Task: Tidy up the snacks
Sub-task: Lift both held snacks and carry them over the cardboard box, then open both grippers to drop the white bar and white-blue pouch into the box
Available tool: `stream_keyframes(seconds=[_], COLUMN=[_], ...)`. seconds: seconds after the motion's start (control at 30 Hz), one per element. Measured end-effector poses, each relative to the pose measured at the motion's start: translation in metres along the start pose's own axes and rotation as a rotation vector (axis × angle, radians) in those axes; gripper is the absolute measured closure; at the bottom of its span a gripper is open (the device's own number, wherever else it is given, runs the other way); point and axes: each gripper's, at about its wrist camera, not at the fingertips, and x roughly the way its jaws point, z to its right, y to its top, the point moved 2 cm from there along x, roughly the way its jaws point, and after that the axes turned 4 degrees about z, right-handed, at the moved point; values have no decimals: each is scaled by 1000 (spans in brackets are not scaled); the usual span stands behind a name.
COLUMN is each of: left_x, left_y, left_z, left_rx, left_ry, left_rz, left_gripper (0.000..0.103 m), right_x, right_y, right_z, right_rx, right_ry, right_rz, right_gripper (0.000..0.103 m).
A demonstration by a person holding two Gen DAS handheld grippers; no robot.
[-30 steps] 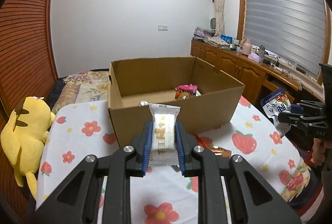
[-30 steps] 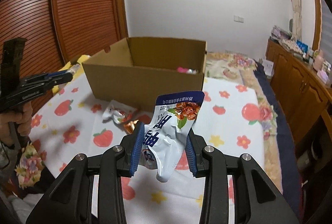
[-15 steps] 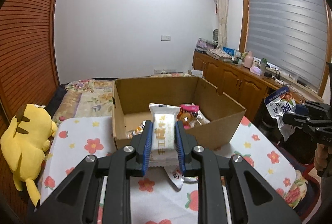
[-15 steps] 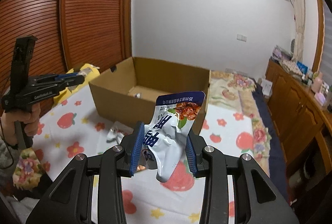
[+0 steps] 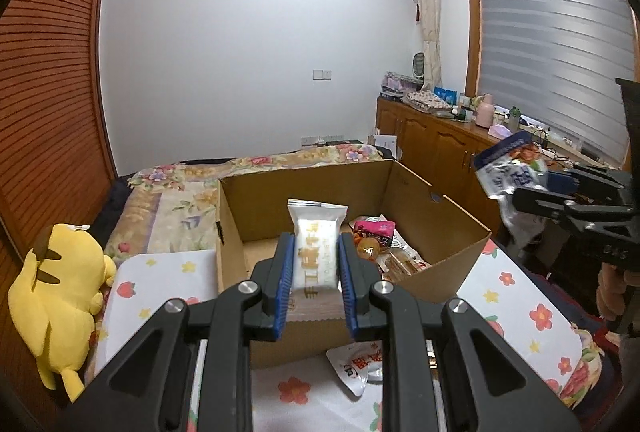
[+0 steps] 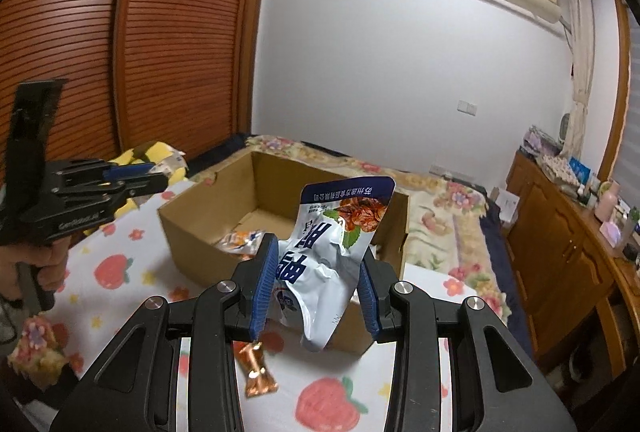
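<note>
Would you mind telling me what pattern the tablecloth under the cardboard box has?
The tablecloth is white with red strawberries and small flowers, clearest in the right wrist view.

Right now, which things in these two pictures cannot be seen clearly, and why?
- Left wrist view: cardboard box front floor, hidden by white packet and left gripper.
- Right wrist view: box's right interior, hidden by blue-white pouch in right gripper.
- Orange wrapper: blurred, print unreadable.
</note>
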Motion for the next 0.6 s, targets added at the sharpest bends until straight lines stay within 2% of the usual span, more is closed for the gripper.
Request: stream_keyframes(seconds=[0.3, 0.6], left_x=[49, 91], left_y=[-2, -11], left_z=[-3, -22], left_rx=[-7, -100], left_ry=[11, 14], left_rz=[-73, -165], left_gripper=[83, 83], right_x=[63, 113], right_y=[0, -19], right_z=[11, 20], right_rx=[51, 126], right_ry=[-13, -29], right_rz=[-77, -170], right_gripper=[66, 66])
